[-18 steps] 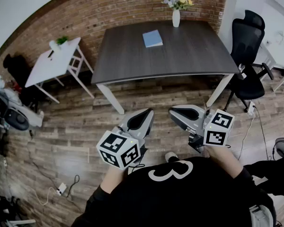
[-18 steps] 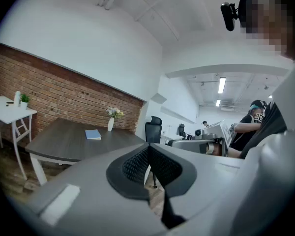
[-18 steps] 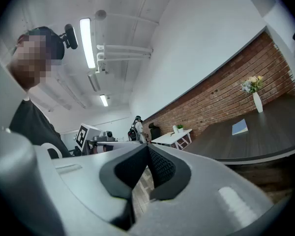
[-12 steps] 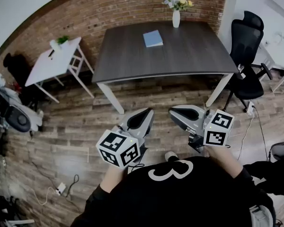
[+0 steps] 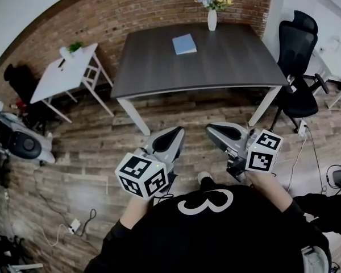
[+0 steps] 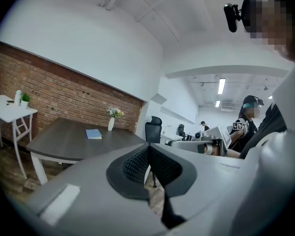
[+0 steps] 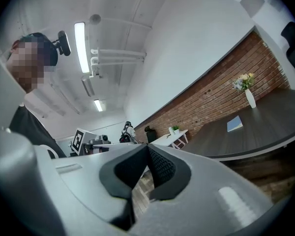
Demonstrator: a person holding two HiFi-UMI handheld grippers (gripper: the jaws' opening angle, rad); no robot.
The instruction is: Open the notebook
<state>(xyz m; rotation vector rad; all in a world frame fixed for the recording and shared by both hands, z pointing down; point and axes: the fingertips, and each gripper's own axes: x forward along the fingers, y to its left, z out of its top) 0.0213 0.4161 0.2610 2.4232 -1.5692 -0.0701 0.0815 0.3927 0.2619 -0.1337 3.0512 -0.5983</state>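
Notebook (image 5: 184, 44) well beyond left tongs (image 5: 178, 135); right tongs (image 5: 212, 131) too

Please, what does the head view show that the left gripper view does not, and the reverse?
Head view only: the marker cube on the left gripper, and floor cables. Left gripper view only: its shut pads up close, ceiling lights, people far back. Both: the dark table with the blue notebook and vase, and the black chair.

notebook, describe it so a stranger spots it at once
A big dark table stands by the brick wall. Toward its far edge lies the notebook, near a white vase of flowers. It is the only flat, light blue thing there.
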